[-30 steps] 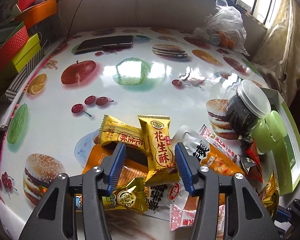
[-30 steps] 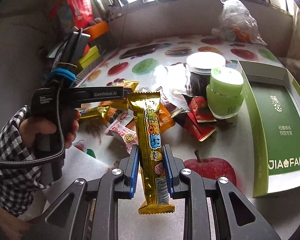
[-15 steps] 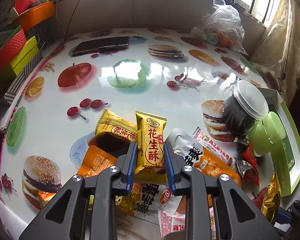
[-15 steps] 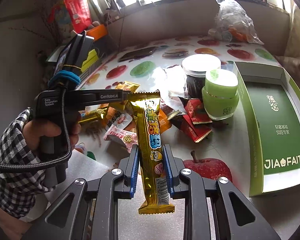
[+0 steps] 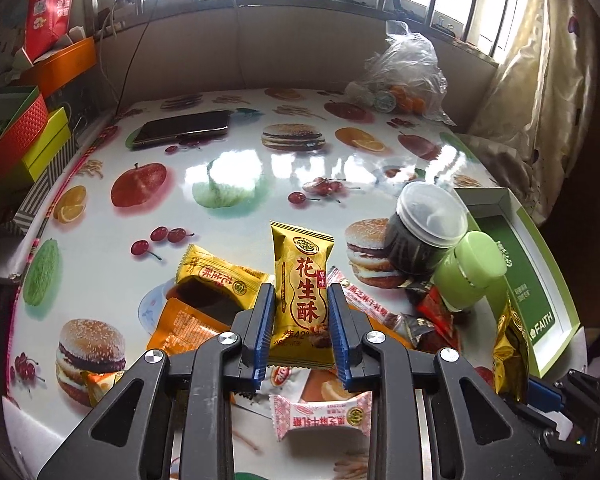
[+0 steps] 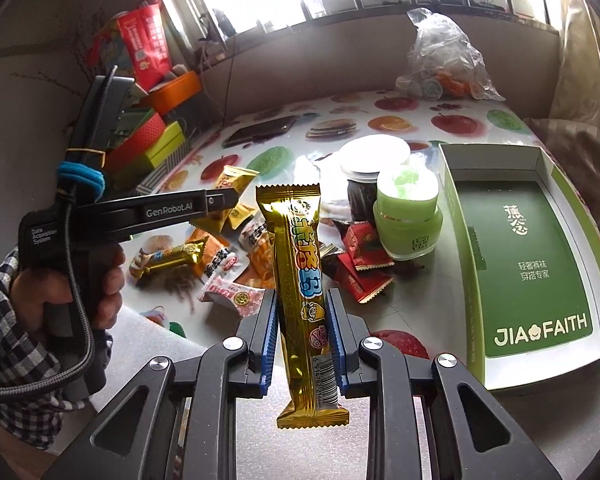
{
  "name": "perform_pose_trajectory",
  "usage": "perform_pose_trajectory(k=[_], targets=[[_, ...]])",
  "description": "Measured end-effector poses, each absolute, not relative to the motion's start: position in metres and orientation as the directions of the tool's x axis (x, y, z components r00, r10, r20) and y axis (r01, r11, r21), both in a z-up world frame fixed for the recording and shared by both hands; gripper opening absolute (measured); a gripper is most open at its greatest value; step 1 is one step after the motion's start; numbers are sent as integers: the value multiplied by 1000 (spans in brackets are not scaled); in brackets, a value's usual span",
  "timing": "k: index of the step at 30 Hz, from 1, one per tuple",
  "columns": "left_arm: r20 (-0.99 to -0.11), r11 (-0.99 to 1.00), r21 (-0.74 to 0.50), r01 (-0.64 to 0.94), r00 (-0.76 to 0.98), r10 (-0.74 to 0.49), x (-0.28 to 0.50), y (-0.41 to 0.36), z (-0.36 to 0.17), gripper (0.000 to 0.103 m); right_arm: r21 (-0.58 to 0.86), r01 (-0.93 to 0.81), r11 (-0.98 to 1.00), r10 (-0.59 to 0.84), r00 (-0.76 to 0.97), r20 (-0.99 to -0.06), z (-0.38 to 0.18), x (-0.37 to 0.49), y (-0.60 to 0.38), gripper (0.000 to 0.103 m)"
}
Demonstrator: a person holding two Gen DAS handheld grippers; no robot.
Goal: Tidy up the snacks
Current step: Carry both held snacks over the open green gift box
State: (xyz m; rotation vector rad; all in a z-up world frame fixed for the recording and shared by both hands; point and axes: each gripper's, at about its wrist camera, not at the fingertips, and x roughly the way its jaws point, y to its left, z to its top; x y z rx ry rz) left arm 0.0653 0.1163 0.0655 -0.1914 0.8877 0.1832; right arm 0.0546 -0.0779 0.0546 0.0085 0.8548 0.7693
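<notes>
The left gripper (image 5: 300, 320) clamps a yellow peanut-crisp packet (image 5: 302, 292), lower centre, lifted above the snack pile (image 5: 228, 300). The right gripper (image 6: 301, 332) clamps a gold bar (image 6: 300, 292), centre. The step looks like carrying; next, both likely go into the green box (image 6: 528, 264), right.

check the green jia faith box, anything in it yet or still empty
Empty as far as shown. The right wrist view shows the green box with only its printed green floor and bare white walls; the gold snack bar is clamped in the right gripper.

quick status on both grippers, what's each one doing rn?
Left gripper: closed on the yellow peanut-crisp packet, held above the snack pile.
Right gripper: closed on the long gold snack bar, held upright.
</notes>
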Motion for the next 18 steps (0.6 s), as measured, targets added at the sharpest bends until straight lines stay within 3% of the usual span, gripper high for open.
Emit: perform_pose_trajectory(k=[18], targets=[[-737, 984, -160, -85, 673, -62, 88, 53, 99, 28, 271, -486, 831, 529, 539, -655, 75, 76, -138, 22]])
